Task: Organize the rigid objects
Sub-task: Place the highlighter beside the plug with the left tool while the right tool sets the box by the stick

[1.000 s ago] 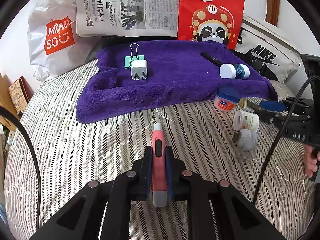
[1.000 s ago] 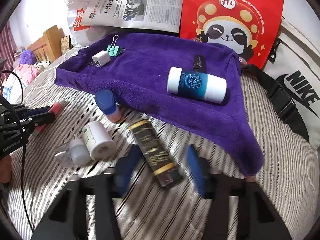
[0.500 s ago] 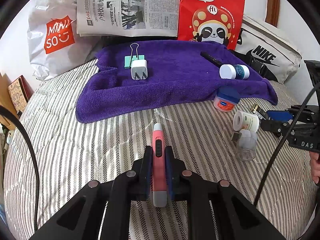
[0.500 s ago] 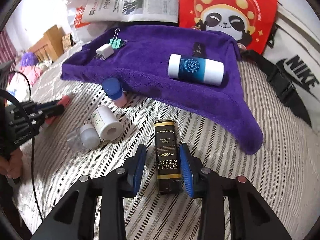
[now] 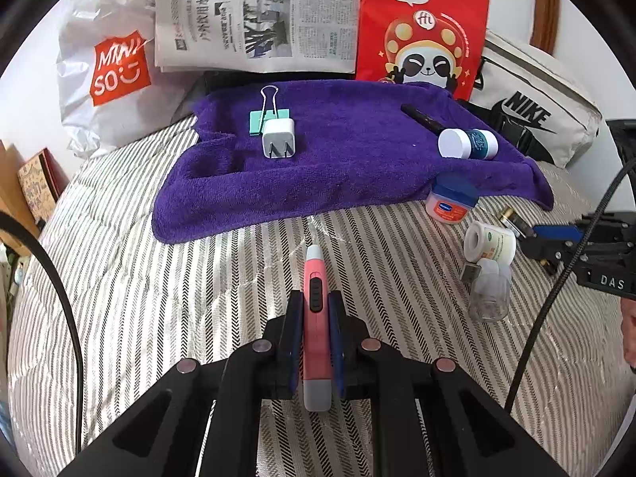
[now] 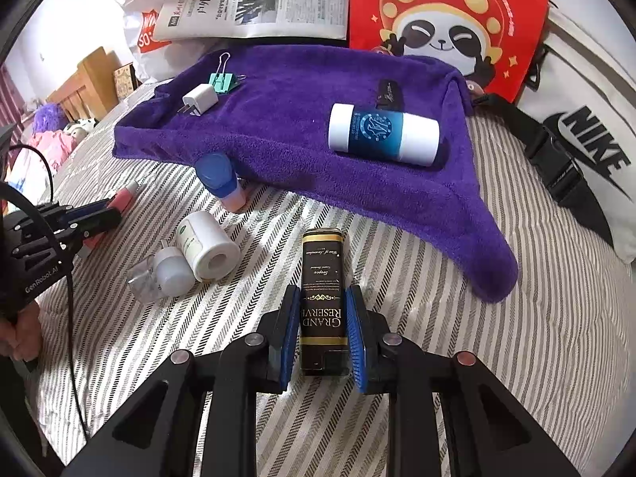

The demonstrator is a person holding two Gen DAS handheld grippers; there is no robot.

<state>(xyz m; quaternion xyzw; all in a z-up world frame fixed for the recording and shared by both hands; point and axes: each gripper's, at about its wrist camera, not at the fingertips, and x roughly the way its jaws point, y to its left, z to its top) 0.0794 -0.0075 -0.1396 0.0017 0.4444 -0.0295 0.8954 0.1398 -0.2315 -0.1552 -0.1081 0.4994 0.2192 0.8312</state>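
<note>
Striped bedspread (image 5: 198, 298) | left tongs (image 5: 315, 318) clamp pink pen (image 5: 316, 318) | right tongs (image 6: 322, 318) clamp black box (image 6: 322, 298)

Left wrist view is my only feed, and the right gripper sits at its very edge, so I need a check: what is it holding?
Observer: A black box labelled Grand Reserve; the right gripper is shut on its long sides.
Operator: Anything between that box and the towel?
Observer: No. Only bare striped bed cover lies between the box's far end and the purple towel.
</note>
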